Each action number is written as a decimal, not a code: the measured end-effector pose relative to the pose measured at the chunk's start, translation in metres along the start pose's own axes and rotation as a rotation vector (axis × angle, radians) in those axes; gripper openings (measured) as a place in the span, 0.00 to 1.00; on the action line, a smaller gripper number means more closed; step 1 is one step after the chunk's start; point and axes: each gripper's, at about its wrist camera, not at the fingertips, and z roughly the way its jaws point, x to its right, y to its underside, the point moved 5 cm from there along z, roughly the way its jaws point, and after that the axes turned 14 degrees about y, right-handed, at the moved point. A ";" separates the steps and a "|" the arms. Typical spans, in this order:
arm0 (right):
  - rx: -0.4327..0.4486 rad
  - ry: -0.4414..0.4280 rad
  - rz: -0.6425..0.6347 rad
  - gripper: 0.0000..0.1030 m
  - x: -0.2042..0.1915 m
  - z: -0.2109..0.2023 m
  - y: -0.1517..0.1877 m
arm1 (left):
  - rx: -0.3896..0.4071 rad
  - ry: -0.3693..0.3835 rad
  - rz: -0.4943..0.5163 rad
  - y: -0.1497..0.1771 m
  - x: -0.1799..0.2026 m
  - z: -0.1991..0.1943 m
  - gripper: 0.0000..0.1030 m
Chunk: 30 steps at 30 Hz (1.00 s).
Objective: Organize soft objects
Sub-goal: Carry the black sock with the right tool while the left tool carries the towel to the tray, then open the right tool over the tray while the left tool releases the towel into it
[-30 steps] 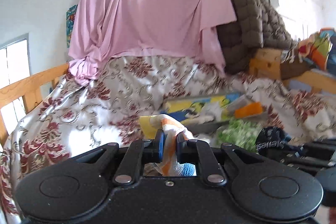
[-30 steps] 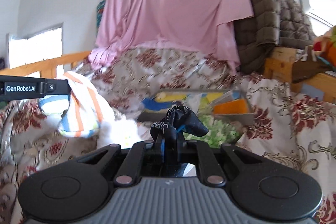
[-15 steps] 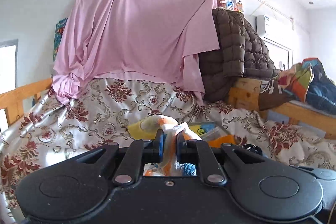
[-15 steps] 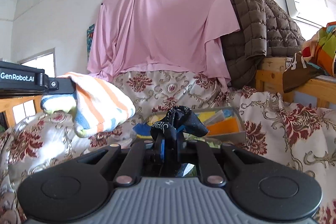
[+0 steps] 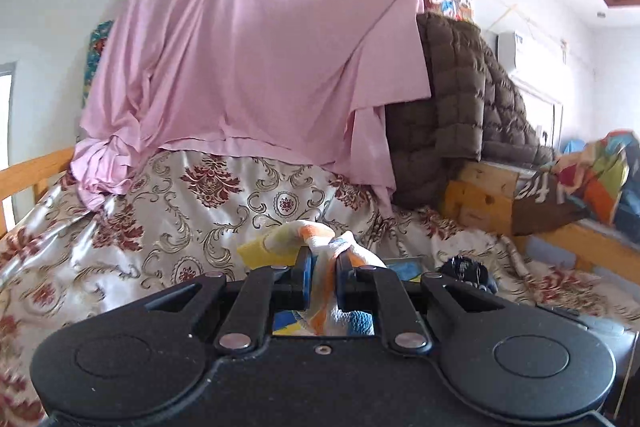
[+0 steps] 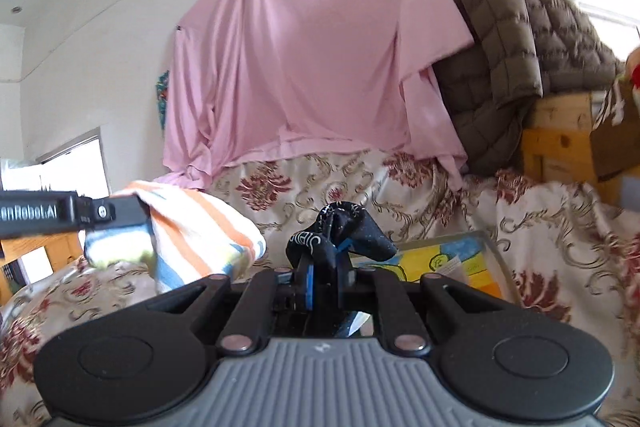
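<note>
Left wrist view: the left gripper (image 5: 322, 269) was clamped on a striped towel (image 5: 316, 239), its orange, white and blue folds bunched between the blue pads and spilling above and below them. Beyond lay a floral bedspread (image 5: 192, 211), with a pink sheet (image 5: 256, 59) pinned to the wall behind and a brown quilted jacket (image 5: 460, 107) heaped beside it. At lower right, a dark cloth (image 5: 466, 269) showed just past the gripper's body.

Right wrist view: the right gripper (image 6: 324, 267) was pinched tight on that dark cloth (image 6: 340, 231), a navy piece with white lettering, held above the bedspread (image 6: 540, 227). To the left, the left gripper (image 6: 120, 213) reached in level, the towel (image 6: 200, 231) hanging from its tip, near the dark cloth but apart from it. A tray (image 6: 486, 247) of colourful items sat on the bed just behind the right gripper.
</note>
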 end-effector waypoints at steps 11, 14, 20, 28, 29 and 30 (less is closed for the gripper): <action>-0.169 0.029 0.066 0.11 0.031 0.110 0.029 | -0.095 -0.001 -0.059 0.033 -0.041 0.149 0.12; -0.208 0.030 0.093 0.11 0.040 0.122 0.035 | -0.136 -0.008 -0.083 0.045 -0.046 0.179 0.12; -0.264 0.035 0.089 0.22 0.045 0.130 0.038 | -0.209 -0.048 -0.081 0.063 -0.045 0.211 0.12; -0.289 0.045 0.066 0.46 0.044 0.128 0.040 | -0.354 -0.114 -0.137 0.089 -0.057 0.223 0.17; -0.287 0.049 0.060 0.47 0.044 0.128 0.039 | -0.357 -0.113 -0.144 0.089 -0.058 0.222 0.18; -0.285 0.054 0.051 0.50 0.043 0.127 0.039 | -0.357 -0.115 -0.145 0.089 -0.058 0.221 0.19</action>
